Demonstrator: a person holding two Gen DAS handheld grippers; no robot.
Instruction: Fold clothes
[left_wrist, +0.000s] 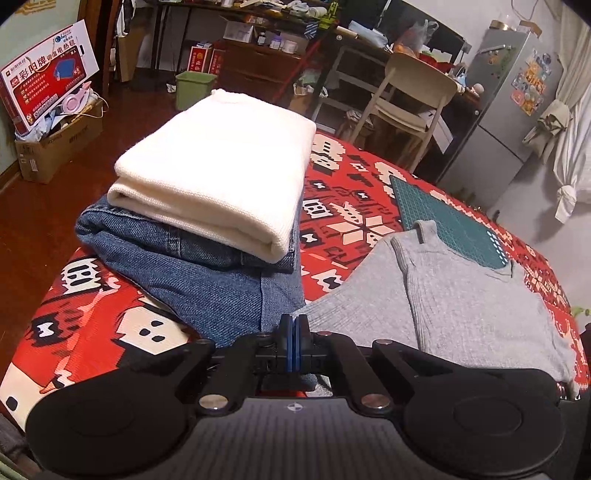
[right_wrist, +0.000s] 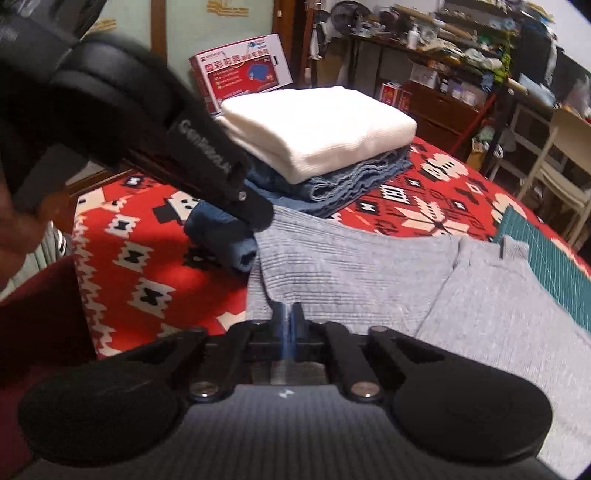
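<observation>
Grippers, left and right, both clenched on grey sweater edge beside folded stack

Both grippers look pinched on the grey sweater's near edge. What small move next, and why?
Probably lift both together and carry the near edge forward over the body. The left gripper and right gripper look shut at the edge of the grey sweater, which lies spread flat on the red patterned cover, unfolded. The white folded garment already sits stacked on the folded jeans, so grey is what remains.

Green bin, wooden chair, grey fridge, cardboard box.
</observation>
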